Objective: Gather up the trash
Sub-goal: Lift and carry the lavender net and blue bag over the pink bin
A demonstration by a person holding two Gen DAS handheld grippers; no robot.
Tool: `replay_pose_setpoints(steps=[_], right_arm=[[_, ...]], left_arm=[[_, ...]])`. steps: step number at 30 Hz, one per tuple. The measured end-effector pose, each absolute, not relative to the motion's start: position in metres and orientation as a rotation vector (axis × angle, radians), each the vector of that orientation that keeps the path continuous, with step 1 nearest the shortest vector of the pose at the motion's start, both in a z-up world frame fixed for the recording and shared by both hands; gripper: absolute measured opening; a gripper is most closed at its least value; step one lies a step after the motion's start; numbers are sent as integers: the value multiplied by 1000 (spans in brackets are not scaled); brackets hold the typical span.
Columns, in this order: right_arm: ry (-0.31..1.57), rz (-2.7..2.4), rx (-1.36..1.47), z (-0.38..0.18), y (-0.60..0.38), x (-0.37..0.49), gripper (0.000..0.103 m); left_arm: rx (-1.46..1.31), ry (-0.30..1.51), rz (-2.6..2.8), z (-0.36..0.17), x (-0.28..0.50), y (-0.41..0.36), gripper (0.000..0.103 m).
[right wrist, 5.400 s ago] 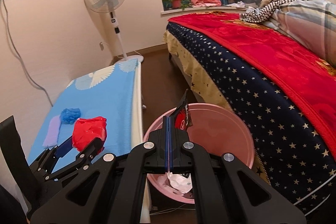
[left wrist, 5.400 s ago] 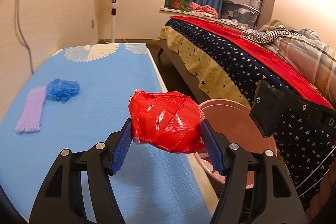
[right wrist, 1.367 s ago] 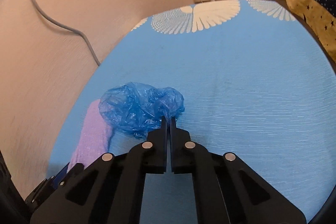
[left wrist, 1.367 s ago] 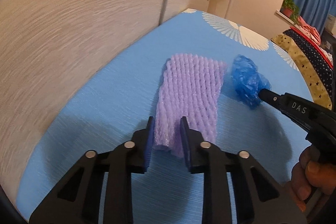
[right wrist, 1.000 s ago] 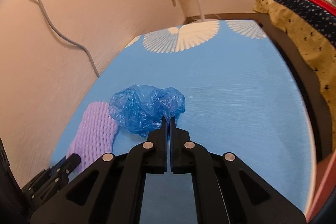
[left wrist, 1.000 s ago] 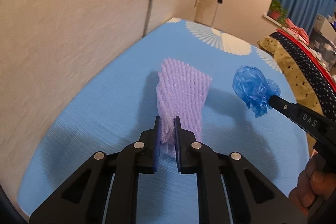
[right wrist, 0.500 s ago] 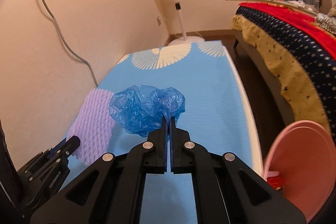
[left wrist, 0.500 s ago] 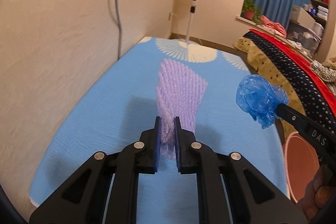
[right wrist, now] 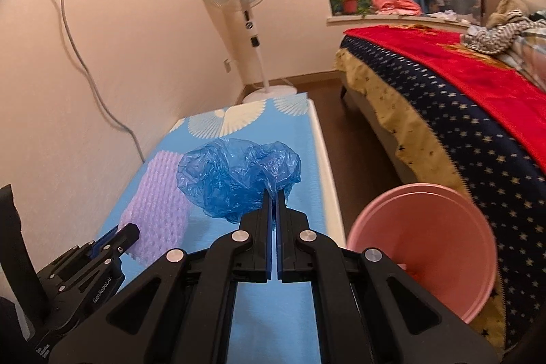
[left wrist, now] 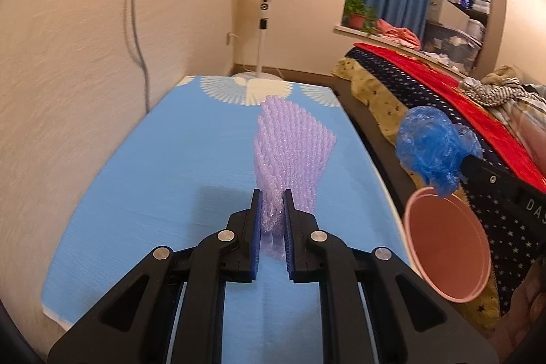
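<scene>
Pink bin (right wrist: 423, 248) is seen low right, off the bench (left wrist: 143, 193) edge; right gripper (right wrist: 273, 198), nearer it, is clamped on blue bag (right wrist: 235, 179); left gripper (left wrist: 272, 203) is pinched on purple foam net (left wrist: 290, 149), held upright.

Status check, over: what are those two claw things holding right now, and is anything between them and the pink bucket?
Left gripper shut on purple foam net. Right gripper shut on blue plastic bag. Both lifted off blue table. Pink bin open, nothing blocking.
</scene>
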State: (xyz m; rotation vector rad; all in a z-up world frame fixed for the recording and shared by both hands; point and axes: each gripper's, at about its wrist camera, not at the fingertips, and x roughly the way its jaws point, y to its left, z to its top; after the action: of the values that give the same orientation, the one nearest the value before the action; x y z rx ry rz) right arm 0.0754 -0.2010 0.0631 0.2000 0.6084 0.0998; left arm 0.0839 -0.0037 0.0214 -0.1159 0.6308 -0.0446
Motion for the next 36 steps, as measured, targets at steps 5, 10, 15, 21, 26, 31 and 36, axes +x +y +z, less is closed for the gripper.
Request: replay_pose_setpoints(steps=[5,10,15,21,26,31,36], right_arm=[[585,65,205,69,-220,52,2],[567,4,222,69,-240,37,2],[561,-44,226,65,-255,29,2],[560,-98,235,59,-271,26,2],[555,-138,246,55,-282,25,2],[558,-172,250,51,-291,26,2],[562,-208,264,47,-301,29,2]], left_arm=[[-96,632,-83,22,75,-19,12],[-84,630,-111,22,71,-32,12],[-72,628,-135,20,69,-43,12],[-73,632,-162,16,72,-54,12],[-67,629,-189,14,75,-67,12],[-65,626,-218,10,79,-77,12],[-68,629,-243,6,83,-89,12]])
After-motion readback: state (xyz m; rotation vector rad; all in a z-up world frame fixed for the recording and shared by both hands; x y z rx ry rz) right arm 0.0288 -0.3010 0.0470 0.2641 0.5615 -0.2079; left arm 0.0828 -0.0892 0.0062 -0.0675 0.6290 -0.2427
